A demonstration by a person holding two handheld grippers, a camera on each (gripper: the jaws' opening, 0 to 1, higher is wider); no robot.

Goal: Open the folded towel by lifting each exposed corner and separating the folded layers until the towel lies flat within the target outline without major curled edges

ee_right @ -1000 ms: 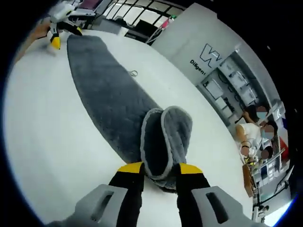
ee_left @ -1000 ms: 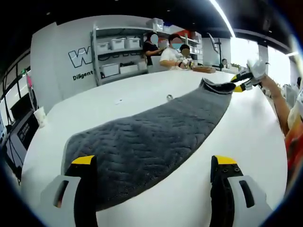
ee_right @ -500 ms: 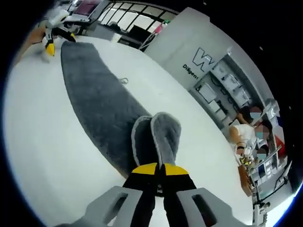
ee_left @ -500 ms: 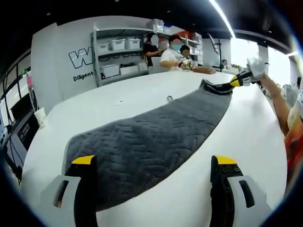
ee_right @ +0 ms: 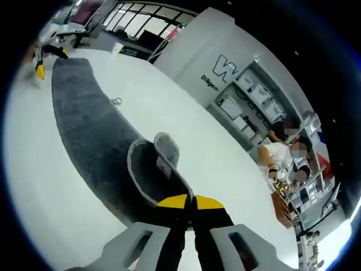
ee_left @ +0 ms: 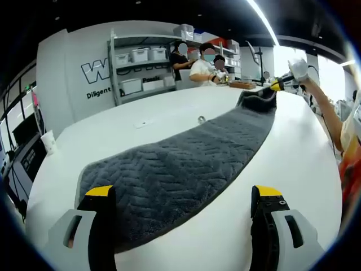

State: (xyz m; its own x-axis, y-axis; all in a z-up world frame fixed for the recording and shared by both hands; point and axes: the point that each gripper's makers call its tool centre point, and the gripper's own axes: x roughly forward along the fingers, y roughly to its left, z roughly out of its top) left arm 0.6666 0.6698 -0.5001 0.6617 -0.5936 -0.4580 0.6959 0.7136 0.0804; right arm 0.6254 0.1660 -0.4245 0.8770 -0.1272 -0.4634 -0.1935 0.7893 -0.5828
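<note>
Two bits of writing are showing on the white wall (ee_left: 67, 68): a big "W" and under it "Diligent" (the rest is cut off). Beside the wall, shelves (ee_left: 141, 65) are holding white boxes, and some people (ee_left: 203, 59) are standing near them.

One long grey towel (ee_left: 175, 169) is lying across the white table (ee_left: 169, 110), still folded into a strip. A small ring-like thing (ee_left: 201, 119) is sitting on the table just beside it, and a cup (ee_left: 48, 138) is standing by the table's edge.

The left gripper (ee_left: 183, 195) is hovering over the near end, jaws wide apart and holding nothing. The right gripper (ee_right: 187, 202) is pinching the far corner, jaws closed on the towel, with the corner curling up in front.
</note>
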